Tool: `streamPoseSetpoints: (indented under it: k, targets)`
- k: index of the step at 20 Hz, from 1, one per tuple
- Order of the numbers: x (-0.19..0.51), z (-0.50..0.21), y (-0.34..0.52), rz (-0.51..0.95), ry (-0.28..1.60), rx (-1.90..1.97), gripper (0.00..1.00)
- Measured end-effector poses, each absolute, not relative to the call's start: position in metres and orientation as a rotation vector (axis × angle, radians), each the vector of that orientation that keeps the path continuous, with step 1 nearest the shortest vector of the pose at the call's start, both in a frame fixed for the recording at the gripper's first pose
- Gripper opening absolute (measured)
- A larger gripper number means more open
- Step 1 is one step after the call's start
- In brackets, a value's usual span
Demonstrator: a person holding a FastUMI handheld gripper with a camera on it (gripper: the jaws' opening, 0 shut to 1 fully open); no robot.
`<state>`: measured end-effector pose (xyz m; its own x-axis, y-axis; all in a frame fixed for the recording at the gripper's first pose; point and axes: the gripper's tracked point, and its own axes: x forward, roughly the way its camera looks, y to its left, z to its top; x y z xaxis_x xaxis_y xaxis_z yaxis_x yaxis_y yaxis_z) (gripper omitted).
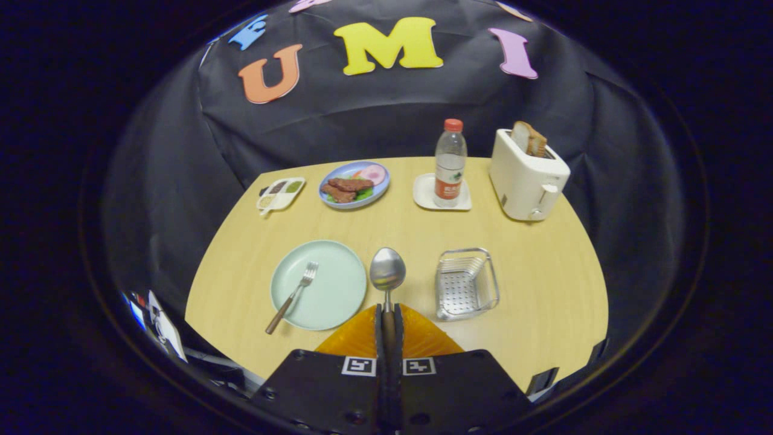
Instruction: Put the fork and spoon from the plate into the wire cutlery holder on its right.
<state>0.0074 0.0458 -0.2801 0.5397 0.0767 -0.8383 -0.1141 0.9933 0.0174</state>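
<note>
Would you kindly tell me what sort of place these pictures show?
Probably a staged breakfast table in a booth: a toaster holding bread, a plate of food, and a spoon gripped by the gripper near a wire cutlery holder.

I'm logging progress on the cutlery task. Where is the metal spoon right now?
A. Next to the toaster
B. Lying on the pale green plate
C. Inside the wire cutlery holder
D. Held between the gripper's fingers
D: the hand-held gripper is shut on the metal spoon, its bowl raised between the round pale green plate and the wire cutlery holder.

No readable text; water bottle label print too small.
</note>
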Motion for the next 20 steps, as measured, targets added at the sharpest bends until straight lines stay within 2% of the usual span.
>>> streamPoseSetpoints:
  k: [6, 20]
  targets:
    - [0.010, -0.289, -0.017, 0.013, 1.090, -0.032, 0.02]
    - [0.038, -0.319, -0.026, -0.050, 1.319, -0.016, 0.04]
